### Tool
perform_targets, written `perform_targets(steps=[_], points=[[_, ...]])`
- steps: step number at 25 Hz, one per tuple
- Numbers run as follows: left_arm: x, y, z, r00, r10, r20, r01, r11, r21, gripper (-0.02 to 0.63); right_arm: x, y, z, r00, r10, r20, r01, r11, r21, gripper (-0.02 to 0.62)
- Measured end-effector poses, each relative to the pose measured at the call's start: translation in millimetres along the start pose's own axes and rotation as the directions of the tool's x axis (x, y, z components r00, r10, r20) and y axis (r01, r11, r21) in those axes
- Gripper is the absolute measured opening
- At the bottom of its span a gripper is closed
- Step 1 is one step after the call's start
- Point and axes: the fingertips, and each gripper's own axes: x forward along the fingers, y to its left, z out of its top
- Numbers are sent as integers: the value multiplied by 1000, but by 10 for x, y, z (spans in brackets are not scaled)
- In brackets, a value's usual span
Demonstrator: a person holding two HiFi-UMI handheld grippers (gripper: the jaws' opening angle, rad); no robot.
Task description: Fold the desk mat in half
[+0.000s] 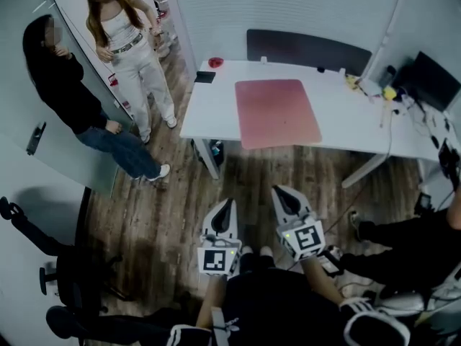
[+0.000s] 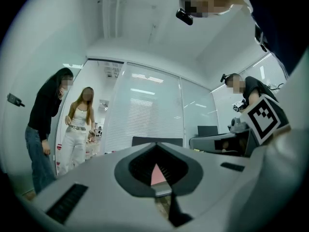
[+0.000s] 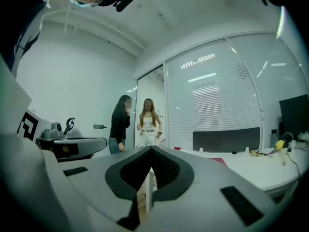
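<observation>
- Two tools are in play, and neither has reached the work. The left hand-held gripper [image 1: 226, 203] and the right hand-held gripper [image 1: 282, 192] hang side by side at the lower centre of the head view, over the wooden floor [image 1: 166, 215] and well apart from the desk [image 1: 209, 114].
- Both have their jaws pressed together with nothing between them.
- The desk mat [image 1: 277, 112], pink, lies flat and unfolded at the upper centre of the frame. Its near edge reaches the desk's front edge.
- Step in hand, as I judge it: the approach, with no fold begun.
- The next move calls for bringing both tools up to the mat, spreading the jaws, and pinching two corners of one edge.
- That edge would then be lifted and carried over to meet the opposite edge squarely.
- Two people [image 1: 133, 42] stand at the upper left, clear of the desk.
</observation>
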Motion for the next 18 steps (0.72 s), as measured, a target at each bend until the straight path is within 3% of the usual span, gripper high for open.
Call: perform_targets(steps=[6,13,18], points=[[1,55,-22,1000,-16,1,16,1000,-2,3,80,73,10,1000,-2,5,2,1000,-29,2],[50,296,-65,1000,-9,3,9,1000,-9,4,267,117,44,998,-13,57,13,1000,7,3],[117,487,-123,1000,7,-3,-8,1000,-29,5,425,121,-34,999,-21,28,21,1000,5,3]])
